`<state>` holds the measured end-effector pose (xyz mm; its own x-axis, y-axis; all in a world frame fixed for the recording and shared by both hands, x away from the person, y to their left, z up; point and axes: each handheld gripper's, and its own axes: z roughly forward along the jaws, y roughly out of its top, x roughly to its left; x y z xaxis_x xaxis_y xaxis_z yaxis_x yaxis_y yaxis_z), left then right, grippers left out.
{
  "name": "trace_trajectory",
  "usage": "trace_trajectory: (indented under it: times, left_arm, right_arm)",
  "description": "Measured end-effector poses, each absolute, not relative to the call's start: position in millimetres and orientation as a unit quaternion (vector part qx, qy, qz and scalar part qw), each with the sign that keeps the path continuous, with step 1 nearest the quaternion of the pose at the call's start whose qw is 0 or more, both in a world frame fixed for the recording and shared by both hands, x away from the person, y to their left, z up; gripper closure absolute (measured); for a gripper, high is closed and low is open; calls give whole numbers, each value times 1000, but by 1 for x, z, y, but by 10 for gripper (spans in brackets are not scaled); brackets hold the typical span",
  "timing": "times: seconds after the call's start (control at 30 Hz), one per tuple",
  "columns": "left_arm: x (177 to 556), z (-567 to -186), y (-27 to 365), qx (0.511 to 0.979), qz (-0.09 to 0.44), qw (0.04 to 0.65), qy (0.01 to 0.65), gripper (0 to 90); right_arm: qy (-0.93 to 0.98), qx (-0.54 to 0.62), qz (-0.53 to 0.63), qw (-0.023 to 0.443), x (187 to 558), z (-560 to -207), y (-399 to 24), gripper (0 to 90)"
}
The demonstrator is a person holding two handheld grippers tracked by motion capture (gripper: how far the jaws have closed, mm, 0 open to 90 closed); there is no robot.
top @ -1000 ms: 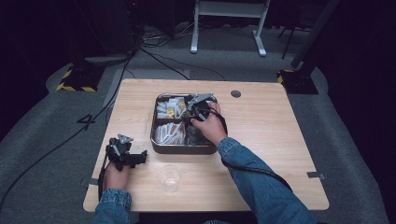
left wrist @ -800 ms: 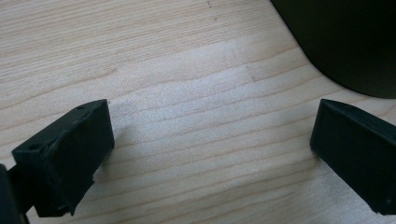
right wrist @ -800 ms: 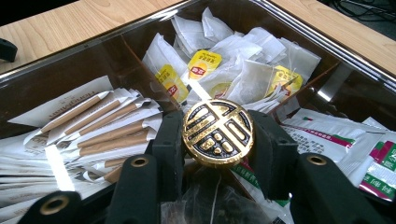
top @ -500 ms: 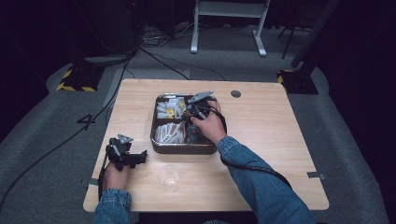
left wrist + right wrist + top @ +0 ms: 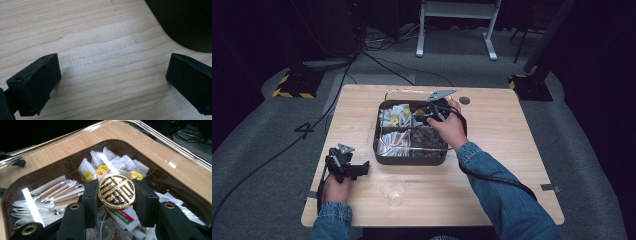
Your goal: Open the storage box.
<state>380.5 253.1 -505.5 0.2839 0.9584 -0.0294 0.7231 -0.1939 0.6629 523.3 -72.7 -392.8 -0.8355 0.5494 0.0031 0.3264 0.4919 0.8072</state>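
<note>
A dark compartment box (image 5: pixel 409 161) stands mid-table, holding white sachets (image 5: pixel 100 166) and paper stick packets (image 5: pixel 60 192). A clear lid (image 5: pixel 175 167) hovers over it, tilted and lifted off the box; its rim shows faintly in the high view (image 5: pixel 404 92). At the lid's centre is a round gold knob (image 5: pixel 116 191). My right gripper (image 5: pixel 115 195) is shut on that knob, one pad on each side, and in the high view this gripper (image 5: pixel 432 111) hangs over the box's far half. My left gripper (image 5: pixel 358 170) rests near the table's front left, jaws open and empty (image 5: pixel 112 82).
A clear plastic cup (image 5: pixel 393 190) stands on the wooden table (image 5: pixel 502 165) in front of the box, just right of the left gripper. The box's dark corner (image 5: pixel 185 20) lies close ahead of the left jaws. Cables and a stand's legs lie on the floor beyond.
My right gripper has risen a little with the knob, taking the clear lid up off the box. The left gripper has stayed where it was.
</note>
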Motion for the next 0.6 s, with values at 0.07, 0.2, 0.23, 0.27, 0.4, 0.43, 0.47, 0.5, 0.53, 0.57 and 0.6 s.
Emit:
trace_trajectory:
  times: [0.07, 0.2, 0.23, 0.27, 0.4, 0.43, 0.47, 0.5, 0.53, 0.57, 0.6]
  left_arm:
    - [380, -505, 253, 746, 201, 292, 563, 0]
    - [380, -505, 253, 746, 201, 293, 563, 0]
    - [380, -505, 253, 746, 201, 292, 564, 0]
    - [380, -505, 253, 746, 201, 292, 563, 0]
    - [380, -505, 253, 746, 200, 292, 564, 0]
    - [380, -505, 253, 746, 200, 292, 564, 0]
    - [380, -505, 253, 746, 200, 292, 564, 0]
    - [380, -505, 253, 746, 200, 293, 564, 0]
    - [380, -505, 253, 747, 200, 293, 562, 0]
    - [381, -505, 254, 749, 200, 294, 559, 0]
    - [381, -506, 254, 750, 201, 294, 558, 0]
  right_arm:
    - [854, 254, 435, 130, 523, -391, -75, 585]
    - [852, 251, 439, 134, 519, -383, -86, 585]
    - [852, 250, 440, 135, 518, -381, -89, 585]
    - [851, 249, 441, 137, 516, -377, -94, 585]
    - [849, 247, 445, 142, 511, -371, -104, 585]
    - [849, 245, 446, 143, 509, -367, -111, 585]
    - [848, 244, 447, 144, 507, -365, -115, 585]
    - [848, 244, 447, 144, 507, -365, -115, 585]
    - [848, 244, 448, 145, 506, -363, -118, 585]
    - [847, 242, 449, 147, 504, -360, -126, 585]
    - [847, 242, 449, 147, 504, -360, -126, 585]
